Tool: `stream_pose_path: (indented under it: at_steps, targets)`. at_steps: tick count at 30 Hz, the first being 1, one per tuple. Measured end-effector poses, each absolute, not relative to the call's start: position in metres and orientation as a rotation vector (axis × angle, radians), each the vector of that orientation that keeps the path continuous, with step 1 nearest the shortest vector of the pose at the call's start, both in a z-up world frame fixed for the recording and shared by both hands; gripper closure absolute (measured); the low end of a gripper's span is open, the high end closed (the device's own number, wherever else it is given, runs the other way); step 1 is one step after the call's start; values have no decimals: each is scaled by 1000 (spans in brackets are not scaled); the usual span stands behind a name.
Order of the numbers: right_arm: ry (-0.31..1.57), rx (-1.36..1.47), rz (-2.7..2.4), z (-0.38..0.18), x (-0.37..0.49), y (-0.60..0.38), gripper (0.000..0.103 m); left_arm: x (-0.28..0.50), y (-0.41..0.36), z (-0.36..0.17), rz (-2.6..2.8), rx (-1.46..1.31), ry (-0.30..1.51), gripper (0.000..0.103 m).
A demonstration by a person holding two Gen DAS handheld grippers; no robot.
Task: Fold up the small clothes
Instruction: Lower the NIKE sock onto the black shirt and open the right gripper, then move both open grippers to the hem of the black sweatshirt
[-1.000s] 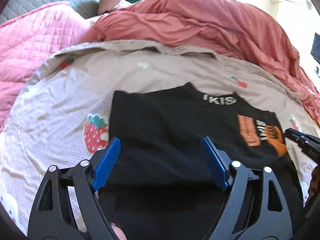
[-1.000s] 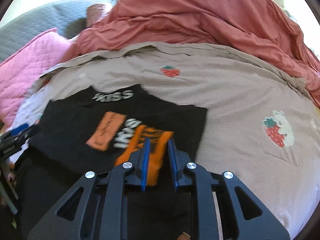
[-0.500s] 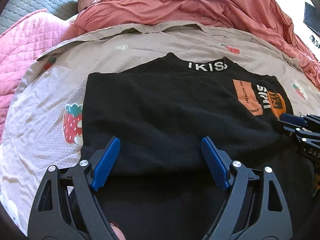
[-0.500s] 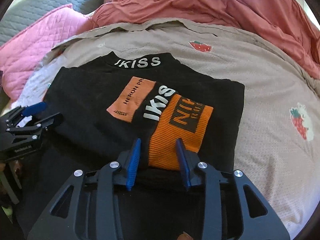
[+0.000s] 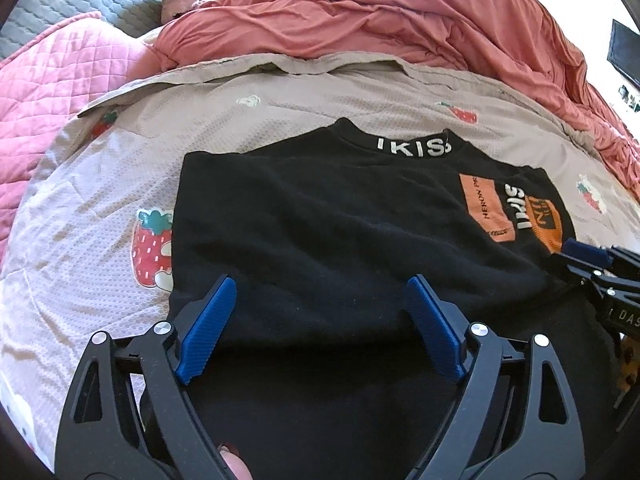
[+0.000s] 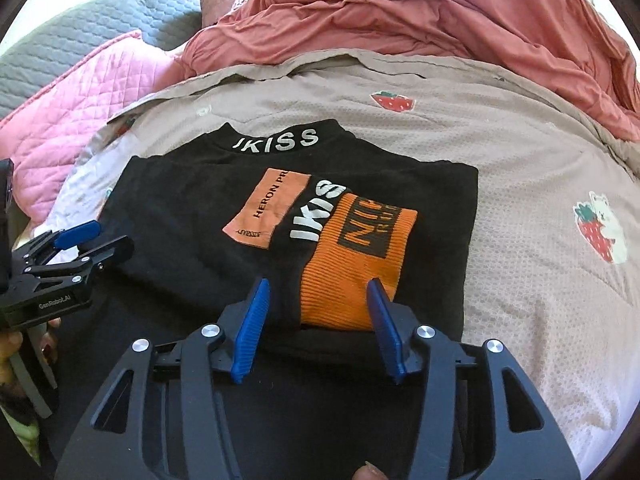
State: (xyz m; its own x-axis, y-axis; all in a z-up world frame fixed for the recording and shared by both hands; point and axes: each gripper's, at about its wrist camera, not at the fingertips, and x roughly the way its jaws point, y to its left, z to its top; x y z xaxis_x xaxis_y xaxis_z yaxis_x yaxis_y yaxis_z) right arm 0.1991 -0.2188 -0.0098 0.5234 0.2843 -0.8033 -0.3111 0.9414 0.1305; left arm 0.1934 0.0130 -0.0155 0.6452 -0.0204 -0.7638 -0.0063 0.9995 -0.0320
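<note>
Across the bed lies a beige waffle-textured bedspread with strawberry prints (image 6: 532, 312), bordered at the far side by a rumpled coral-red duvet (image 6: 420, 12) and, at far left, a pink quilted blanket (image 5: 52, 92) against a grey quilted cushion (image 6: 60, 64). On the bedspread rests the black knit top with white "IKISS" collar lettering and orange patches (image 6: 192, 208), folded into a rough rectangle, collar away from the cameras, lying flat. Left claw (image 5: 316, 328) stands released, blue pads wide apart over the garment's near edge, neither pad pressing on the cloth. Right claw (image 6: 318, 320) has just been opening; its pads flank the ribbed orange patch (image 6: 356, 264) without pinching it. Fingertips of the person's hand (image 6: 24, 344) show under the left tool.
</note>
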Motion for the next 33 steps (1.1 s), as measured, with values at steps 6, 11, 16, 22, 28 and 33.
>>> stream_pose_path:
  at_steps: [6,11,16,22,28,33]
  targets:
    - [941,-10,349,-6,196,-221,38,191,20,-8,13,-56,852,16]
    - [937,-2,346,-3,194,-223,35,188,28,-1,32,-71,831,14]
    - [925,-1,345,2,190,-224,29,183,36,7,57,-91,810,10]
    - [911,4,350,9,186,-225,25,174,48,14,70,-128,792,10]
    - [902,9,351,14,179,-226,21,162,56,19,85,-147,774,10]
    - [895,15,354,18,174,-229,19,152,60,18,93,-147,772,10]
